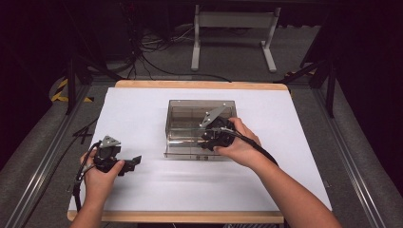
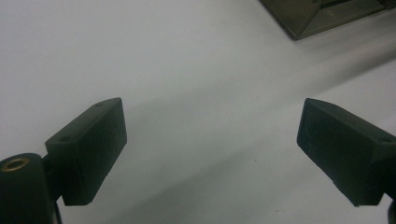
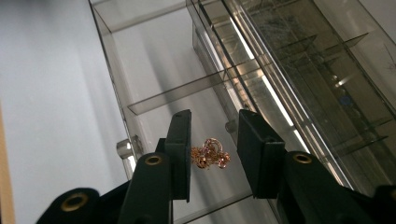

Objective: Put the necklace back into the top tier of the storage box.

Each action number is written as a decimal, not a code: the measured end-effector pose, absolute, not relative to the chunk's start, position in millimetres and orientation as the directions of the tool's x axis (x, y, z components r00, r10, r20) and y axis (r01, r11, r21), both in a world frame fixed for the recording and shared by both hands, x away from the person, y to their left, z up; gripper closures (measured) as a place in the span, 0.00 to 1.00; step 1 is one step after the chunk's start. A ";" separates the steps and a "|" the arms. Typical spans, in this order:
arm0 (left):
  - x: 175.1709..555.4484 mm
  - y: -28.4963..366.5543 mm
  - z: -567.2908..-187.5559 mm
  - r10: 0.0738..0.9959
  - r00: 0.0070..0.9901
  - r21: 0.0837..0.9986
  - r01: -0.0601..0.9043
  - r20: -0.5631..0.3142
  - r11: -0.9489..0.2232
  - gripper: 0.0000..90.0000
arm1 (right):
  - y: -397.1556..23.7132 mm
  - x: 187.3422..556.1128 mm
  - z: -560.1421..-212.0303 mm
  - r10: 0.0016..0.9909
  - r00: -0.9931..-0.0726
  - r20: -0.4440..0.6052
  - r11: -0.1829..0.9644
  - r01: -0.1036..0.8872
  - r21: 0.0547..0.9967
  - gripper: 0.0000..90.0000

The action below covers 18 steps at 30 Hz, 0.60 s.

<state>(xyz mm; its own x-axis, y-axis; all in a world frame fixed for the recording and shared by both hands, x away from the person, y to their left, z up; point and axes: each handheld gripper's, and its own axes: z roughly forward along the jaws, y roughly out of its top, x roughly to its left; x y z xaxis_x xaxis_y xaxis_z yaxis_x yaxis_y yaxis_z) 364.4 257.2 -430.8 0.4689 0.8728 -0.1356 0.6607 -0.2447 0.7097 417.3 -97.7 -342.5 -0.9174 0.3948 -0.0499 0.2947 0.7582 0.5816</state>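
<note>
A smoky clear plastic box (image 1: 202, 111) stands mid-table with its drawer (image 1: 183, 151) pulled out toward the person. My right gripper (image 1: 211, 137) points down into that drawer. In the right gripper view a small rose-gold piece of jewellery (image 3: 210, 154) sits between the jaws of the right gripper (image 3: 214, 122), close to the left pad. The pads stand apart and do not press on it. A clear divider (image 3: 182, 93) crosses the drawer just beyond. My left gripper (image 1: 132, 164) rests low over the white tabletop (image 1: 142, 109), left of the box, and the left gripper (image 2: 212, 126) is open with nothing between its jaws.
The white sheet covers a wooden table (image 1: 199, 84) with edges at front and back. One corner of the box (image 2: 322, 18) shows far off in the left gripper view. Cables (image 1: 157, 52) and a white frame (image 1: 233, 33) lie on the floor beyond.
</note>
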 end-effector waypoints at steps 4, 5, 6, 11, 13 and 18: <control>364.4 257.4 -430.8 0.873 0.469 0.710 0.661 -0.137 -0.243 0.10 | -99.8 416.7 -340.6 0.398 -0.916 -0.043 0.753 0.299 0.585 0.77; 364.5 257.5 -430.9 0.873 0.468 0.710 0.661 -0.138 -0.243 0.10 | -100.3 416.1 -340.2 0.396 -0.917 -0.045 0.755 0.297 0.584 0.79; 364.5 257.5 -430.9 0.873 0.468 0.710 0.661 -0.138 -0.243 0.10 | -100.9 415.1 -339.3 0.389 -0.920 -0.050 0.758 0.289 0.585 0.82; 364.8 256.7 -431.4 0.871 0.472 0.708 0.662 -0.137 -0.247 0.10 | -104.3 407.3 -331.6 0.368 -0.929 -0.046 0.767 0.275 0.579 0.98; 364.8 256.7 -431.2 0.871 0.472 0.709 0.661 -0.135 -0.247 0.10 | -105.7 403.9 -329.0 0.348 -0.937 -0.045 0.777 0.261 0.572 1.00; 364.7 256.9 -431.1 0.872 0.470 0.709 0.661 -0.136 -0.246 0.10 | -106.6 394.0 -325.2 0.304 -0.952 -0.040 0.793 0.230 0.564 1.00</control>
